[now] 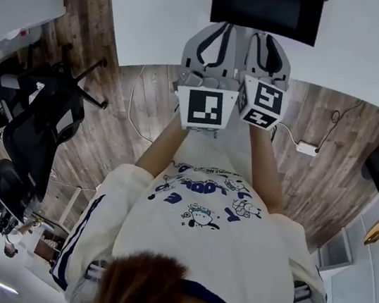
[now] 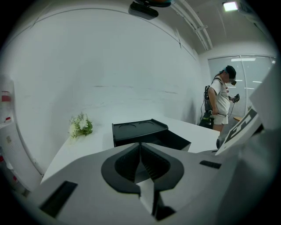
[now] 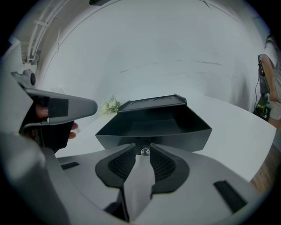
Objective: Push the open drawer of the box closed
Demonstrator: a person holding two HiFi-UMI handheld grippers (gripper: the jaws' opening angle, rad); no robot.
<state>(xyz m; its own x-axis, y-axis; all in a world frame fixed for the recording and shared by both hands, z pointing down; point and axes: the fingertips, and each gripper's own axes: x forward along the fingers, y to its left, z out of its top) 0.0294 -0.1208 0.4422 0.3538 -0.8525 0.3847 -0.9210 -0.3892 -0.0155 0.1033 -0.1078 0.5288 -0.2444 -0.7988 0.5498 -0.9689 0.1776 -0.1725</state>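
A black box point(image 2: 139, 129) stands on a white table point(image 1: 161, 14). Its drawer point(image 3: 153, 127) is pulled out toward me, empty inside. In the right gripper view a small clear knob point(image 3: 144, 151) on the drawer front sits between the jaw tips. My right gripper point(image 3: 143, 147) is shut on that knob. My left gripper point(image 2: 140, 144) is shut with nothing in it, held short of the box and close beside the right one. In the head view both grippers, left point(image 1: 219, 29) and right point(image 1: 268, 38), point at the box point(image 1: 266, 6) from the table's near edge.
A small bunch of white flowers point(image 2: 80, 125) lies on the table left of the box. Another person point(image 2: 221, 103) stands beyond the table's right end. An office chair point(image 1: 37, 123) is on the wooden floor to my left, a power strip point(image 1: 308, 148) to my right.
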